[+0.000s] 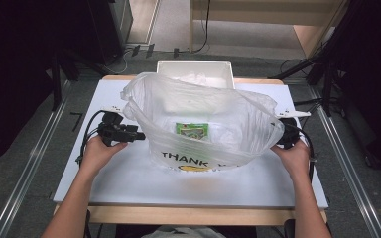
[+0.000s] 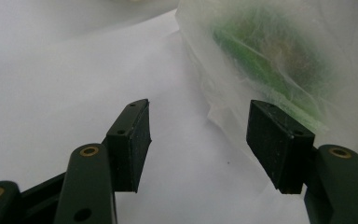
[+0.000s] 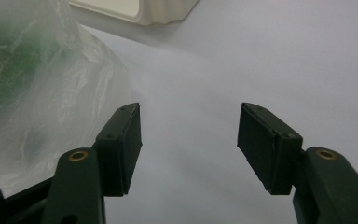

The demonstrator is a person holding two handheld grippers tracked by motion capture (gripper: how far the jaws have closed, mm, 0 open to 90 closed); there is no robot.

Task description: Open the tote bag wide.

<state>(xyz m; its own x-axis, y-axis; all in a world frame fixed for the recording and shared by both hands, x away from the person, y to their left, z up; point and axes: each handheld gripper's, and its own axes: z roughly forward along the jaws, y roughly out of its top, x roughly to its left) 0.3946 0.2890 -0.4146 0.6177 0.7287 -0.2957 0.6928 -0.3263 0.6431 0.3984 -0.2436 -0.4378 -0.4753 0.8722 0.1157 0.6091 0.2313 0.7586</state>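
While jaws gape — plastic bag (image 1: pixel 203 119) untouched

Both forearms reach forward, the left hand-held gripper (image 1: pixel 140 135) and right hand-held gripper (image 1: pixel 279 140) with jaws spread wide, empty.

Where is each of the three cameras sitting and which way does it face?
High view: above the person's side, looking forward and down at the table, plastic bag and white bin; both forearms show.
Left gripper view: rides the left gripper, facing the bag; its open fingers show.
Right gripper view: rides the right gripper, facing tabletop; open fingers show.
All share the bag.
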